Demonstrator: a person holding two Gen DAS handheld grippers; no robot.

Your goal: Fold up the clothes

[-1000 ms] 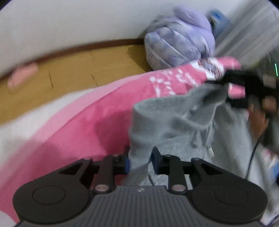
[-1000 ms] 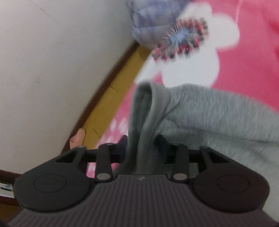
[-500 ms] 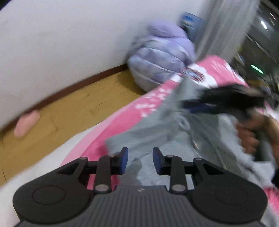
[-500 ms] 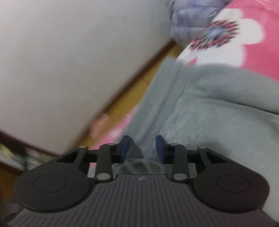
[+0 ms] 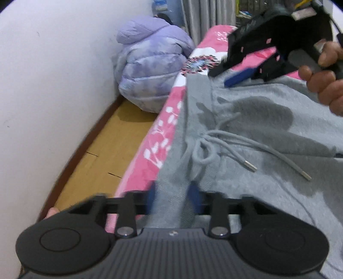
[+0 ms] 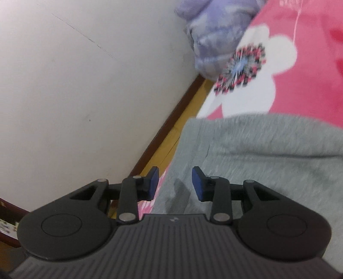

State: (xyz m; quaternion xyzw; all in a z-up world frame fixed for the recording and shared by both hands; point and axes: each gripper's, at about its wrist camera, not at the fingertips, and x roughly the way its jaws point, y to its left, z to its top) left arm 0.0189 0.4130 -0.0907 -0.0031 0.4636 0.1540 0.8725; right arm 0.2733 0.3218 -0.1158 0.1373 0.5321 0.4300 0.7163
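Grey sweatpants (image 5: 257, 150) lie spread on a pink flowered blanket (image 5: 154, 150), with the waistband toward the bed's edge and the knotted drawstring (image 5: 214, 146) on top. The waistband runs between the blue pads of my left gripper (image 5: 172, 197) and fills the gap, so it is shut on the fabric. My right gripper (image 5: 227, 75), held by a hand (image 5: 321, 79), hovers over the far end of the waistband. In the right wrist view that gripper (image 6: 175, 183) is open, with the sweatpants (image 6: 257, 167) flat beneath its pads.
A lilac puffer jacket (image 5: 150, 64) is heaped against the white wall at the bed's far corner. A strip of wooden floor (image 5: 107, 154) runs between wall and bed. Grey curtains (image 5: 205, 15) hang at the back. The blanket (image 6: 300, 64) stretches beyond the pants.
The waistband, held up and bunched by both grippers a second ago, now lies stretched out flat on the blanket. The right gripper has let go and lifted slightly.
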